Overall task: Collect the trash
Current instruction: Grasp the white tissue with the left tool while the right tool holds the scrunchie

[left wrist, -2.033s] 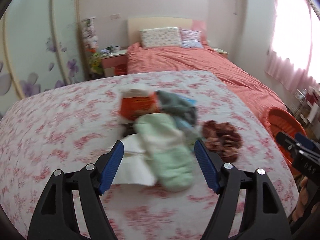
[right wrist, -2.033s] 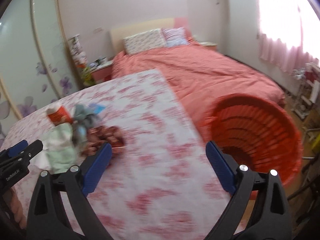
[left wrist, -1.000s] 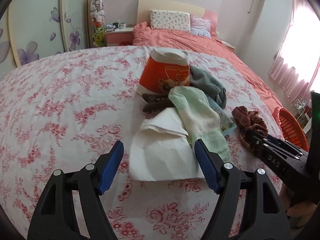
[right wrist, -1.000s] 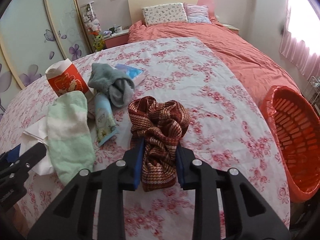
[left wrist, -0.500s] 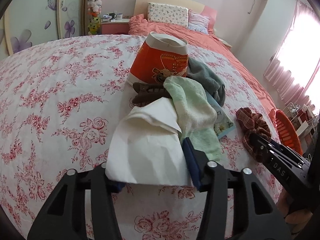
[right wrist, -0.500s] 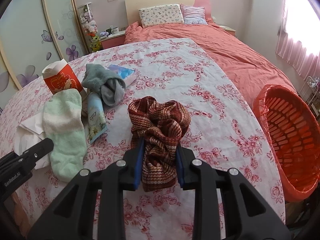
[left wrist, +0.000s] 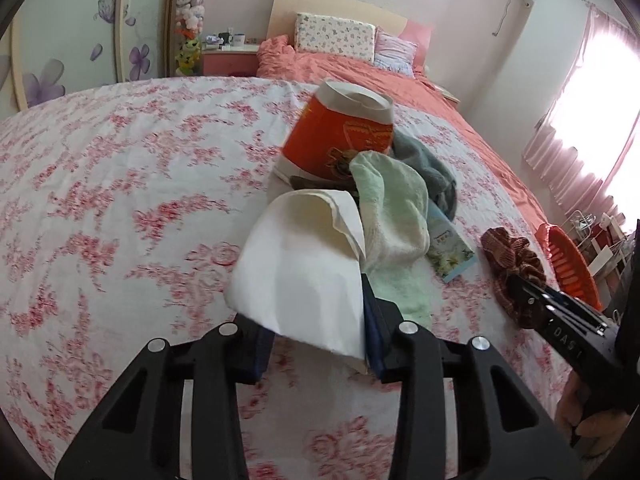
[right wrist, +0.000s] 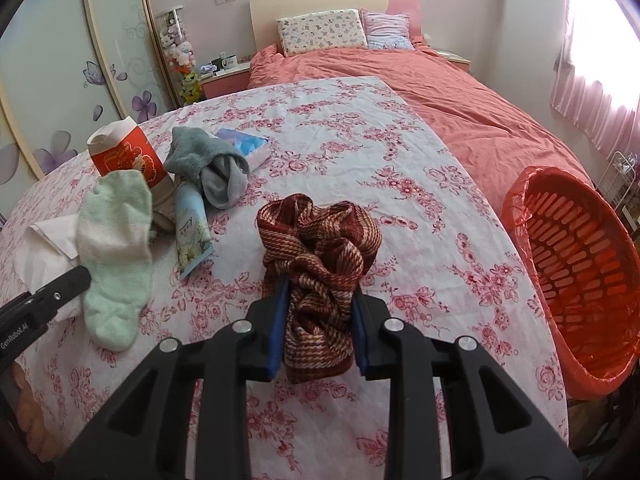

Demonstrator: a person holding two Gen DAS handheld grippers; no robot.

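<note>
A white paper sheet [left wrist: 304, 272] lies crumpled on the flowered bedspread [left wrist: 120, 200], between the blue pads of my left gripper [left wrist: 316, 320]. Its jaws are closing and pinch the sheet's near edge. Just behind it are a pale green sock [left wrist: 396, 208], an orange paper cup [left wrist: 340, 136] on its side and a grey sock [left wrist: 428, 168]. My right gripper [right wrist: 318, 300] is shut on a bunched red-brown striped cloth [right wrist: 320, 240], which rests on the bedspread. The orange laundry-style basket [right wrist: 580, 264] stands off the bed's right edge.
A light-blue flowered packet [right wrist: 192, 224] and a blue tissue pack [right wrist: 248, 142] lie among the socks. A second bed with a salmon cover [right wrist: 440, 80] is behind. A wardrobe with flower decals [right wrist: 60, 80] fills the left.
The left jaws have closed in from wide open onto the white paper, which now bulges up between them. The right gripper stays still, holding the striped cloth.
</note>
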